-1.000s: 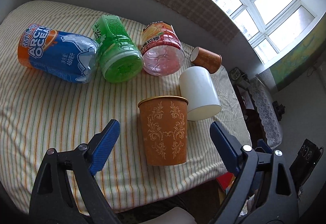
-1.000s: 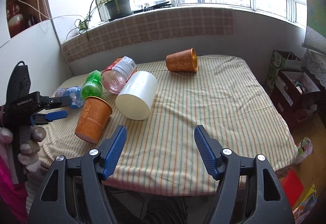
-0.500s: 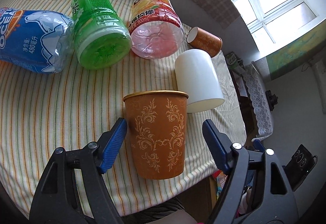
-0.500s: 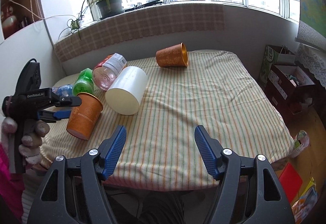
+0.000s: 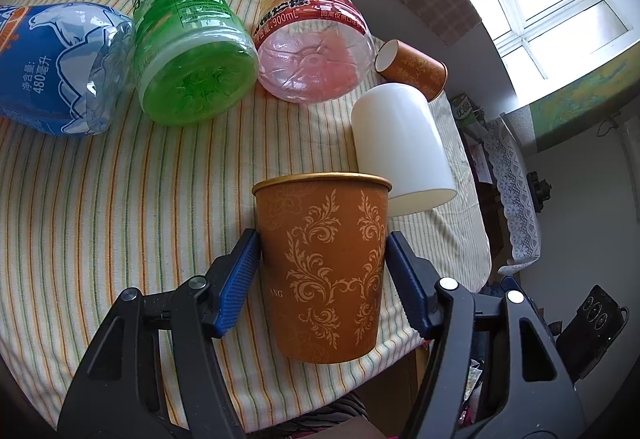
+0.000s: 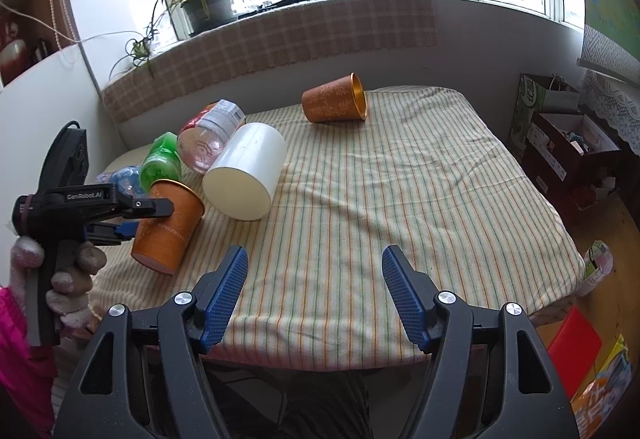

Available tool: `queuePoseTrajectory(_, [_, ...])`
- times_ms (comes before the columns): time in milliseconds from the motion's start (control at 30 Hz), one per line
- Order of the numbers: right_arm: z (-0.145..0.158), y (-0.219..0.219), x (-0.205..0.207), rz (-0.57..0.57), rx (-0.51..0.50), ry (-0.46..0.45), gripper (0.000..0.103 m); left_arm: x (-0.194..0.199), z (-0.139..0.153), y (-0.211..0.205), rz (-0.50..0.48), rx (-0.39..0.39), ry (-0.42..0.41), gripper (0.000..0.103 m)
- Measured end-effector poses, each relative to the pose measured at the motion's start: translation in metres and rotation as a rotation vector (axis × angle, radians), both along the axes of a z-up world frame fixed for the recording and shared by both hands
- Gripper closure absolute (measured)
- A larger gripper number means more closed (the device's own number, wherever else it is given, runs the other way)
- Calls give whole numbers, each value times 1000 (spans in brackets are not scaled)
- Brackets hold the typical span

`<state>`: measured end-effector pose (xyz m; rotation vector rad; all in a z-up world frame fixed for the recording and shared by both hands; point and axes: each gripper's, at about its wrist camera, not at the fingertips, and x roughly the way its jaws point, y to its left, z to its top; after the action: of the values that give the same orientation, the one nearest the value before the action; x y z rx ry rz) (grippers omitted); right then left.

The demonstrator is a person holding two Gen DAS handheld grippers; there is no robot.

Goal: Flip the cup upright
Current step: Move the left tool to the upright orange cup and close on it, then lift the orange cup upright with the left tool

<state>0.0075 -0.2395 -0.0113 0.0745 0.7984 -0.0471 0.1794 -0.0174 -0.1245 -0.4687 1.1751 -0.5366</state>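
Orange cup (image 5: 326,271) lies near the table's (image 5: 120,207) edge, pinched by the left gripper (image 5: 322,265); the right gripper (image 6: 315,295) hovers spread wide.

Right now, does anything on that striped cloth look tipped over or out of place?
Yes. Every container is lying on its side: the white cup, the far orange cup, and three bottles, blue, green and pink. The near orange cup is tilted, pinched by the left gripper.

bottles (image 5: 192,51) crowd far left; striped cloth (image 6: 400,199) open right
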Motion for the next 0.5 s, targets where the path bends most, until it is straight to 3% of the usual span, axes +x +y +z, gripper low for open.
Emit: queuePoseTrajectory(500, [0,6,1,18,-5,4,34,-24,24,-2,8,77,-121,37])
